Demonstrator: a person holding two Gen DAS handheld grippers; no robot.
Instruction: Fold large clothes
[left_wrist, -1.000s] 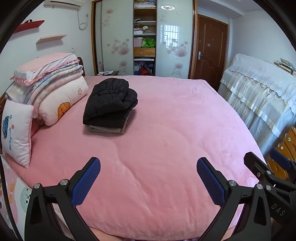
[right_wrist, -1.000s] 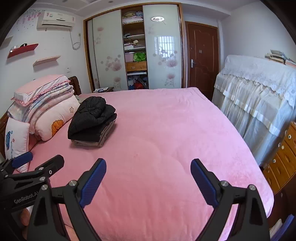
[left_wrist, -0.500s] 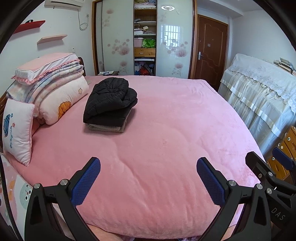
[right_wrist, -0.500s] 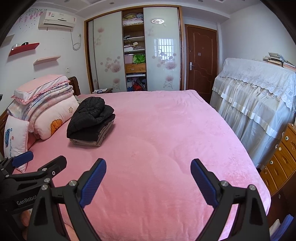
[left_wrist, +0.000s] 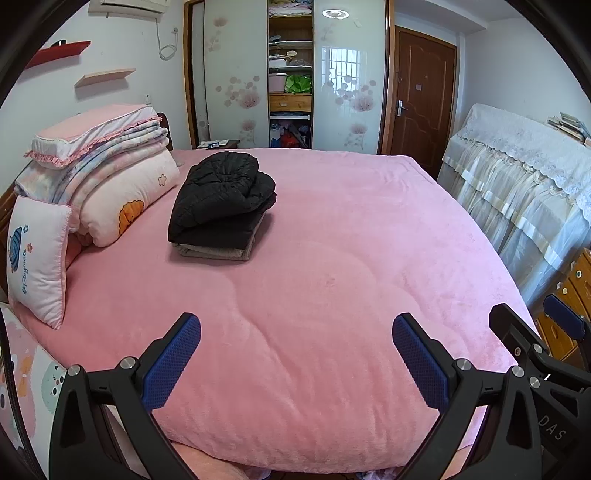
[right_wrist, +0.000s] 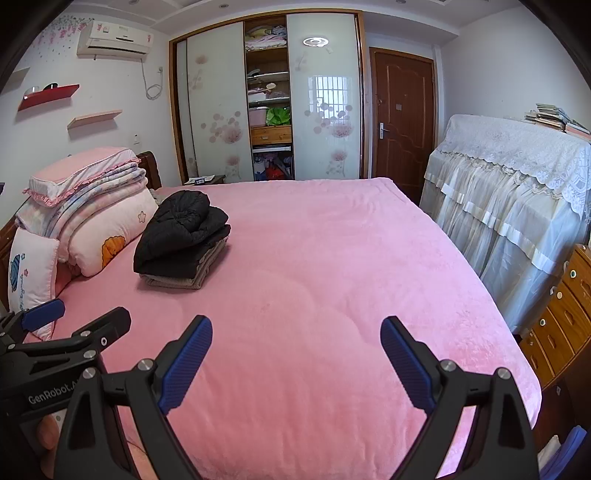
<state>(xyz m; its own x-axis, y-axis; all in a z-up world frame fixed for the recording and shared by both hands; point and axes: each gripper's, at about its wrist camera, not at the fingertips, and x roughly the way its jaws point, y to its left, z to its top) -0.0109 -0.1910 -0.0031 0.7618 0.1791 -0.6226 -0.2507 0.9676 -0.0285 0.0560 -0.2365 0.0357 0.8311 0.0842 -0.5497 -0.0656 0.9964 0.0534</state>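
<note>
Clothes sit folded in a stack (left_wrist: 221, 206) on the pink bed (left_wrist: 351, 258), beside the pillows (left_wrist: 110, 184). We hold our left gripper (left_wrist: 296, 354) and right gripper (right_wrist: 296, 354) empty, fingers apart, well short of the stack. Over the last second the view barely shifts, so we judge the folding finished.

We face a bed (left_wrist: 332, 258) under a pink blanket, bedding (left_wrist: 99, 162) stacked at its head. Behind it we see a wardrobe (right_wrist: 269, 103) with floral sliding panels, a brown door (right_wrist: 402, 122), an air conditioner (right_wrist: 115, 38) and lace-draped furniture (right_wrist: 517, 192).
</note>
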